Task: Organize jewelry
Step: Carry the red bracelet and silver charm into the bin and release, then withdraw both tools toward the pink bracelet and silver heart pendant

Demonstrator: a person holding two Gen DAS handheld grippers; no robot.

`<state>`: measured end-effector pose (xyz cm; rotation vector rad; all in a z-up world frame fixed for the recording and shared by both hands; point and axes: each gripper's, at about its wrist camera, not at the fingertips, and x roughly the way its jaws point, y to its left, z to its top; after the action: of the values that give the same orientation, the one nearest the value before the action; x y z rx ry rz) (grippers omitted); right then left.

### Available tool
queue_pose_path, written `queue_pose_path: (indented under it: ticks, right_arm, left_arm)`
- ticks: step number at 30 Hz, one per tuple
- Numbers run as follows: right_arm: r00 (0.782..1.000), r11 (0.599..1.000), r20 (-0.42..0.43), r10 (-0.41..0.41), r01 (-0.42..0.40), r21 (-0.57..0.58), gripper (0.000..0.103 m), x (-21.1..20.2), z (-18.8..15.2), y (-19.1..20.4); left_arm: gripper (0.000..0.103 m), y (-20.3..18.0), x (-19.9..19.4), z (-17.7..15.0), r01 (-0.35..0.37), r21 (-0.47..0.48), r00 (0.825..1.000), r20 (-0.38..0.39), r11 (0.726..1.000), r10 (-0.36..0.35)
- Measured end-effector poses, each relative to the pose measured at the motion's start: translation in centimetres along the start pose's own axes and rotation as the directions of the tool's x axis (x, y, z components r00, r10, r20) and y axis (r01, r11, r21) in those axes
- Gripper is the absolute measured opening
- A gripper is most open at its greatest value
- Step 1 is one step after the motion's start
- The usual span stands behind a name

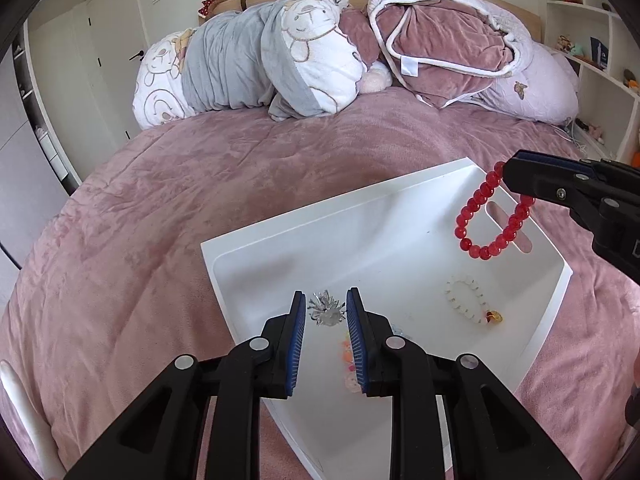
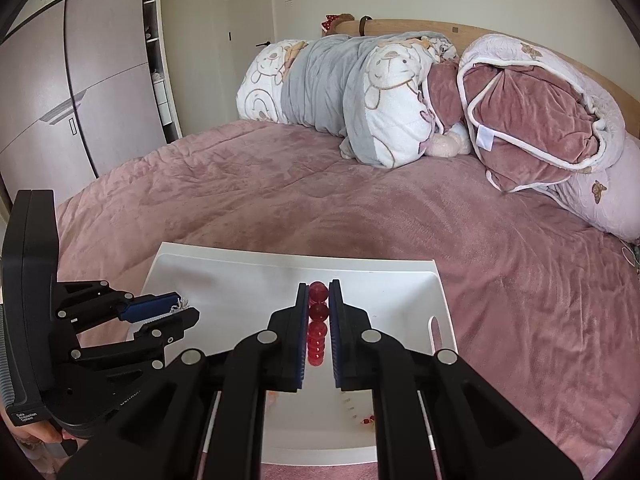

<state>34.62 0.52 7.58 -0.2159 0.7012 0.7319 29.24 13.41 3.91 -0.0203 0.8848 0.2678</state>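
Right gripper (image 2: 319, 294) is clamping a red round-bead bracelet (image 1: 493, 216) above the white plastic tray (image 1: 360, 232), while left gripper (image 1: 326, 298) is hanging slightly parted over a silver sparkly brooch (image 1: 326, 309).

We see the left tool's finger (image 1: 362, 344) covering part of a colourful bead string (image 1: 347, 354); the white tray (image 1: 280, 256) is cut off below.

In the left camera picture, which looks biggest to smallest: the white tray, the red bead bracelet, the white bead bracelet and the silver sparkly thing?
1. white tray
2. red bead bracelet
3. white bead bracelet and silver ornament: these look about alike. The ornament lies between the left gripper's fingers, so I won't rank them.
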Motion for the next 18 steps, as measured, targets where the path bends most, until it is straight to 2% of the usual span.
queue_pose_path:
  ticks: [2,6,9,10,12,16,18]
  right_arm:
    - [1.0,1.0,-0.001,-0.011,0.011,-0.002,0.011,0.1,-0.3,0.0]
    - [1.0,1.0,-0.007,-0.009,0.009,0.0,0.011,0.3,-0.9,-0.1]
    - [1.0,1.0,-0.013,-0.018,0.018,-0.007,0.012,0.3,-1.3,-0.2]
    - [1.0,1.0,-0.015,-0.02,0.02,-0.009,0.012,0.3,-1.4,-0.3]
    - [1.0,1.0,-0.023,-0.019,0.019,-0.008,0.012,0.2,-1.4,-0.4]
    - [0.999,0.999,0.016,-0.04,0.04,-0.022,0.049,-1.2,-1.4,-0.5]
    - [0.998,0.997,0.04,-0.05,0.052,-0.052,0.055,-2.1,-1.3,-0.4]
  left_arm:
    - [0.036,0.0,0.0,-0.1,0.01,-0.011,1.0,0.005,1.0,-0.01]
    - [0.036,-0.7,0.0,-0.6,-0.006,0.012,1.0,0.021,1.0,0.005]
    - [0.037,-1.0,0.1,-1.2,0.015,0.013,1.0,0.014,1.0,-0.015]
    - [0.04,-1.2,0.1,-1.3,0.005,0.021,1.0,0.015,1.0,-0.005]
    - [0.057,-1.6,-0.1,-1.4,-0.013,0.035,0.999,0.032,0.999,0.012]
    - [0.064,-1.8,-1.2,-1.5,-0.021,0.043,0.997,0.071,0.999,0.018]
    - [0.079,-1.6,-2.1,-1.4,-0.022,0.035,0.995,0.093,0.999,0.019]
